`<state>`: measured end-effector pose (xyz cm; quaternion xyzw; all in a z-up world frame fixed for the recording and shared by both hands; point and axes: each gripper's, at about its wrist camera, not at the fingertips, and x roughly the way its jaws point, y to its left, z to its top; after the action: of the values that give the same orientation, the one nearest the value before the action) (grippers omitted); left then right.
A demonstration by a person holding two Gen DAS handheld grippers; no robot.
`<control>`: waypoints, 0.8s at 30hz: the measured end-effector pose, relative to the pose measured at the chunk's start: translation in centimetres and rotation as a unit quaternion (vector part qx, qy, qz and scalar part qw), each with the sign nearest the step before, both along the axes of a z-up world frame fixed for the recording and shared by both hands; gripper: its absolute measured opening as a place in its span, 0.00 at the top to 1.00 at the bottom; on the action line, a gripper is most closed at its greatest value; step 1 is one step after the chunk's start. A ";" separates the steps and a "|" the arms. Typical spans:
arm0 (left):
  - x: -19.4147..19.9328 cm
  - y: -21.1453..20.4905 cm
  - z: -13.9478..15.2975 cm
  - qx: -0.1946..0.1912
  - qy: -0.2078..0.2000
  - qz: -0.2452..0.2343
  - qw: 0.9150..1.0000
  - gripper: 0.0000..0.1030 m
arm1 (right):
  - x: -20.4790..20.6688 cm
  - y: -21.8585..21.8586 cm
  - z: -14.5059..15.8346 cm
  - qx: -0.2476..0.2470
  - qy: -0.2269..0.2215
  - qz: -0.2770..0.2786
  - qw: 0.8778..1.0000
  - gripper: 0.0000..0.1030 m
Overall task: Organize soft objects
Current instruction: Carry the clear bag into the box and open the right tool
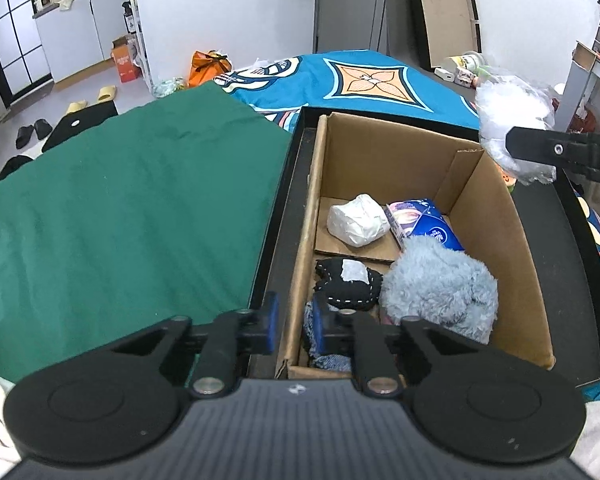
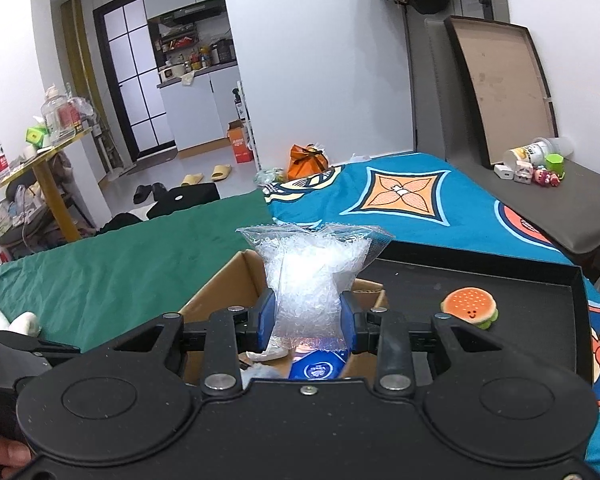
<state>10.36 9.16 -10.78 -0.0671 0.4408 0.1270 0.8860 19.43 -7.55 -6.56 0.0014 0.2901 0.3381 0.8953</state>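
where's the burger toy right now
In the right wrist view the burger toy lies on the black tray, right of the cardboard box and of the bag of clear beads held in the right tool.

The cardboard box [image 1: 400, 152] is plain brown corrugated board, matt and creased at its flaps. Inside, a pale blue plush [image 1: 440, 284] looks shaggy and soft (long fuzzy pile), beside a black cloth pouch [image 1: 346, 284] with white stitching. The clear plastic bag [image 2: 314, 276] is glossy and crinkled. The green sheet [image 1: 120, 200] is matt woven cloth, faintly wrinkled.
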 end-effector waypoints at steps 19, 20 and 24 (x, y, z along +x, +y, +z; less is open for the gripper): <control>-0.1 0.8 0.0 -0.022 -0.001 -0.005 1.000 0.90 | -0.2 1.1 -0.6 -0.002 0.031 0.001 1.000 0.41; -0.1 0.8 0.0 -0.022 0.000 -0.004 1.000 0.90 | -0.2 1.0 -0.7 -0.001 0.032 -0.002 1.000 0.41; 0.0 0.6 0.1 -0.018 0.002 -0.004 1.000 0.90 | 0.1 0.4 -0.9 -0.004 0.032 -0.011 0.999 0.41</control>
<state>10.40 9.80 -10.64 -0.0809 0.4454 0.1161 0.8841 19.52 -7.12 -7.43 0.0118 0.3196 0.3270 0.8893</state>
